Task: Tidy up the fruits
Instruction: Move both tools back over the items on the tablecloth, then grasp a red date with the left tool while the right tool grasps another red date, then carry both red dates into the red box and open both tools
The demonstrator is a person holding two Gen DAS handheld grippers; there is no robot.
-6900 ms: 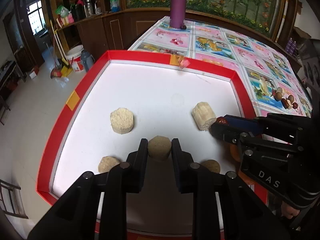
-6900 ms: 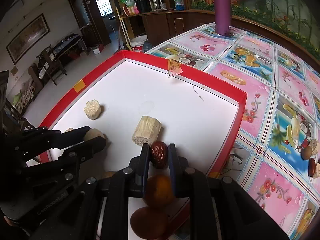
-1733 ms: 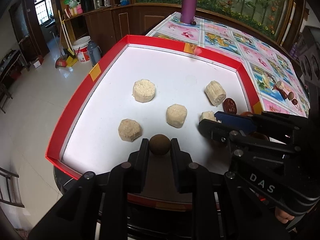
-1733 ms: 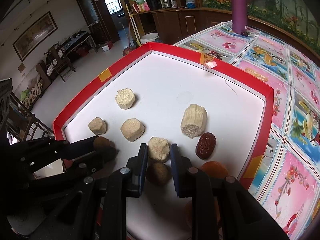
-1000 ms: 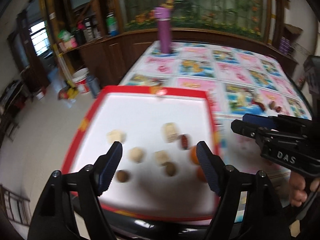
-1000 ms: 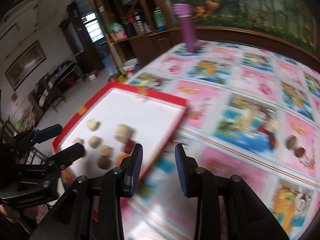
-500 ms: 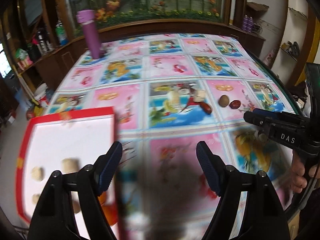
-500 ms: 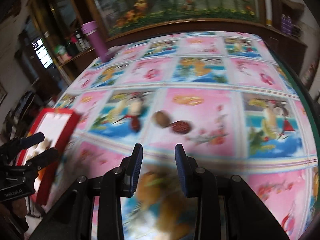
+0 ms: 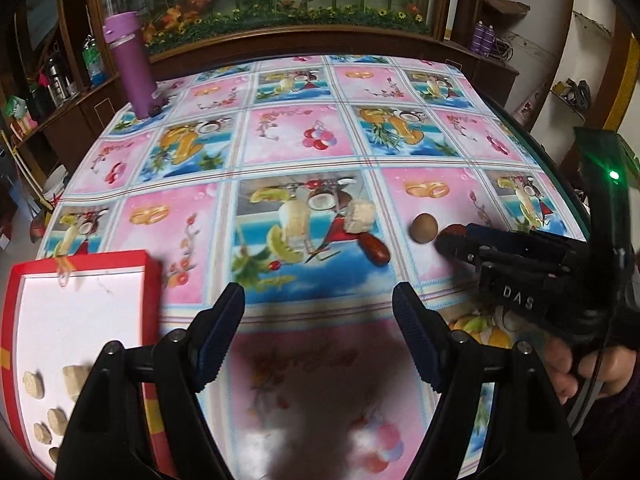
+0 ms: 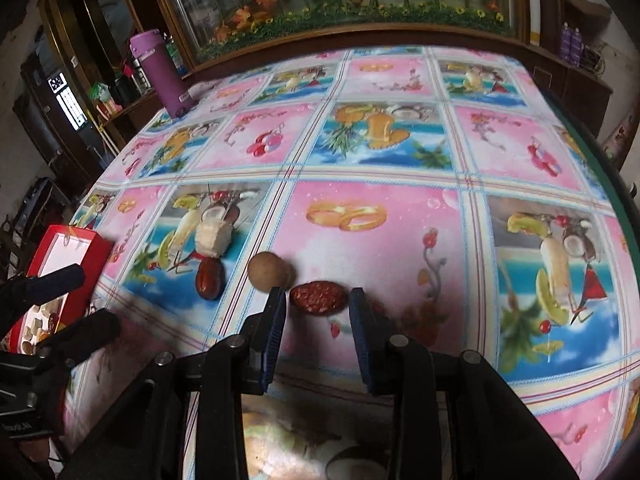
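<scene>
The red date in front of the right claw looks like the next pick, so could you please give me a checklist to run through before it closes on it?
1. Red date lies between the right claw's fingers: ok; the jaws are closing with gaps on both sides, pads not yet pressing.
2. Round brown fruit clear of the grip: not ok; it sits right against the left finger's tip.
3. Second date and pale chunk out of the way: ok, both lie apart to the left.
4. Left claw free: ok, open and holding nothing.
5. Red tray has room: ok, bare white floor shows.
</scene>
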